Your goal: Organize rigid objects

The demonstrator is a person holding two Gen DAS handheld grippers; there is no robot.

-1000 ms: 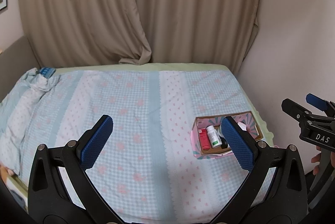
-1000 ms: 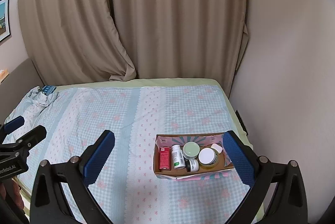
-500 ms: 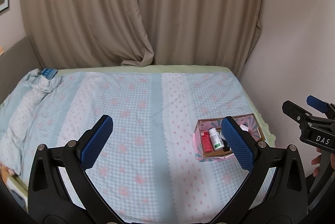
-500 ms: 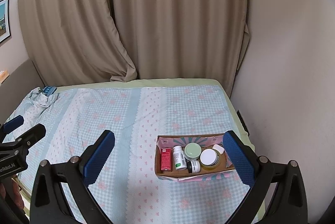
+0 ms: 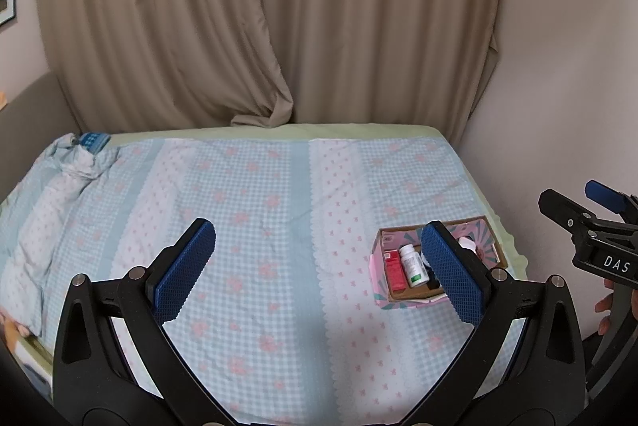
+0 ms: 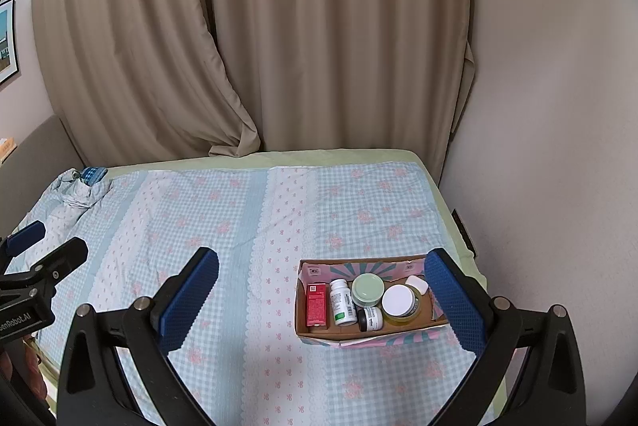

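A shallow cardboard box rests on the bed near its right edge. Inside lie a red carton, a white pill bottle, a green-lidded jar, a white-lidded jar, a small dark jar and a white bar. My left gripper hangs open above the bed, its right finger hiding part of the box. Above the box my right gripper is open and holds nothing.
The bed carries a blue-and-pink checked sheet, bunched at the far left beside a small blue packet. Beige curtains hang behind it. A wall stands close on the right.
Both grippers have pulled back and up from the bed a little, so the box looks smaller and lower. Nothing in the box has moved.
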